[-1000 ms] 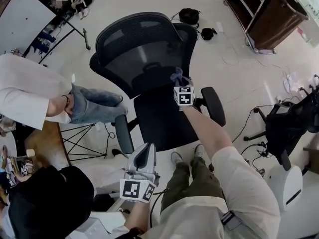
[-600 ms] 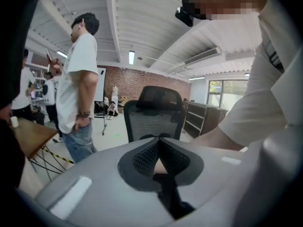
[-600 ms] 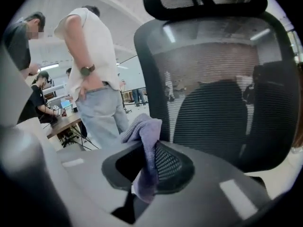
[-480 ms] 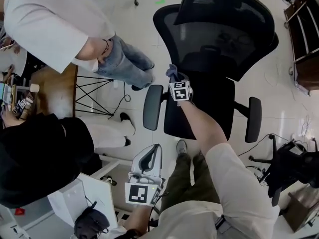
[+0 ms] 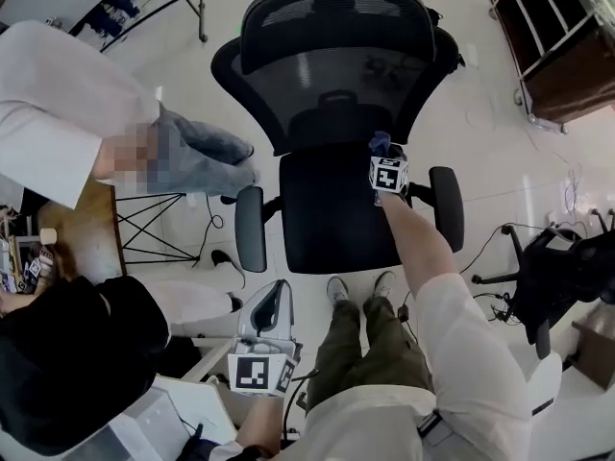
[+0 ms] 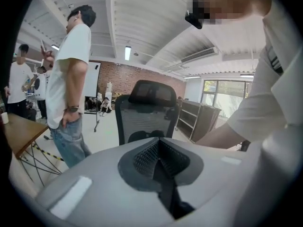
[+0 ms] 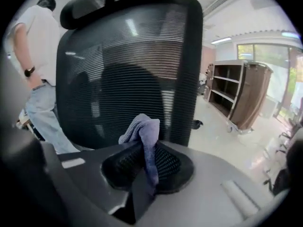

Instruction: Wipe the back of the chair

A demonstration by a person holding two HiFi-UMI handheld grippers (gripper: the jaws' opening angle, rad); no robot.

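Observation:
A black mesh office chair (image 5: 332,75) stands in front of me, its seat toward me and its mesh back (image 7: 128,70) upright. My right gripper (image 5: 381,148) is out over the seat's right side, near the lower right of the backrest, shut on a bluish-purple cloth (image 7: 144,131) that sticks up from its jaws. The cloth (image 5: 380,143) is close to the mesh, contact unclear. My left gripper (image 5: 272,305) hangs low near my left leg, jaws closed with nothing between them; the chair (image 6: 144,110) is well ahead of it.
A person in a white shirt and jeans (image 5: 106,133) stands left of the chair, beside a wooden table (image 5: 82,257). Another person in black (image 5: 67,373) is at my lower left. A wheeled brown shelf unit (image 5: 562,46) is at upper right, a second chair (image 5: 548,267) at right.
My view has swung, so the chair now sits centred. The right gripper with the cloth has moved from the left armrest side to the seat's right side by the backrest. The left gripper stays low.

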